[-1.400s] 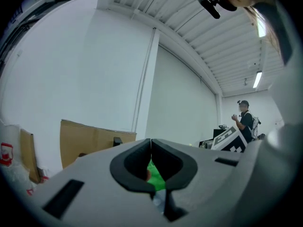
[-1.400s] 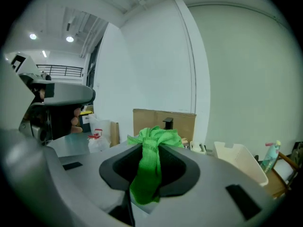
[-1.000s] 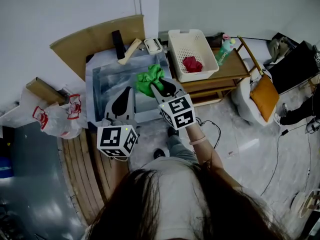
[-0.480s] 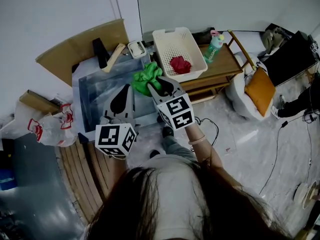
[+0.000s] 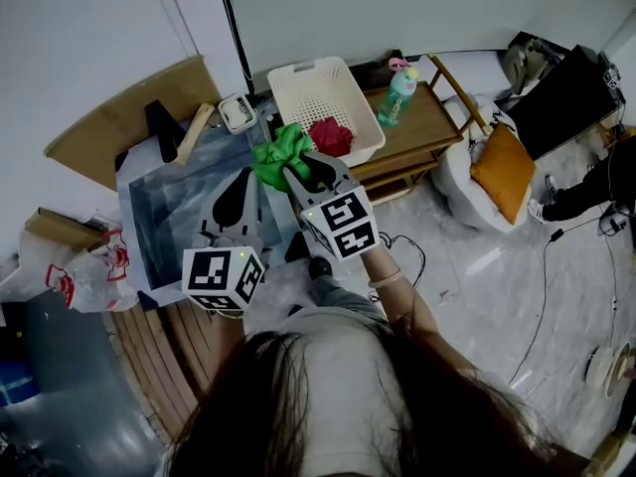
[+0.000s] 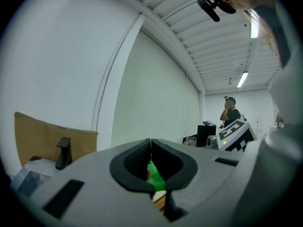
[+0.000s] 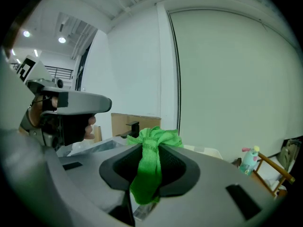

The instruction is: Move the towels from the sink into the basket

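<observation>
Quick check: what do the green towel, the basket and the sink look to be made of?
Green towel: soft, fuzzy cloth, likely microfibre; it bunches and droops.
Basket: white matte plastic with a perforated pattern.
Sink: probably stainless steel, judging by its grey sheen.

Fuzzy cloth green towel (image 5: 281, 154), white perforated plastic basket (image 5: 301, 68), glossy metal sink (image 5: 169, 217), smooth wooden table (image 5: 432, 127)

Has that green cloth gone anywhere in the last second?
Yes. The green towel, clamped in the right gripper, has shifted from over the sink to the near edge of the basket.
</observation>
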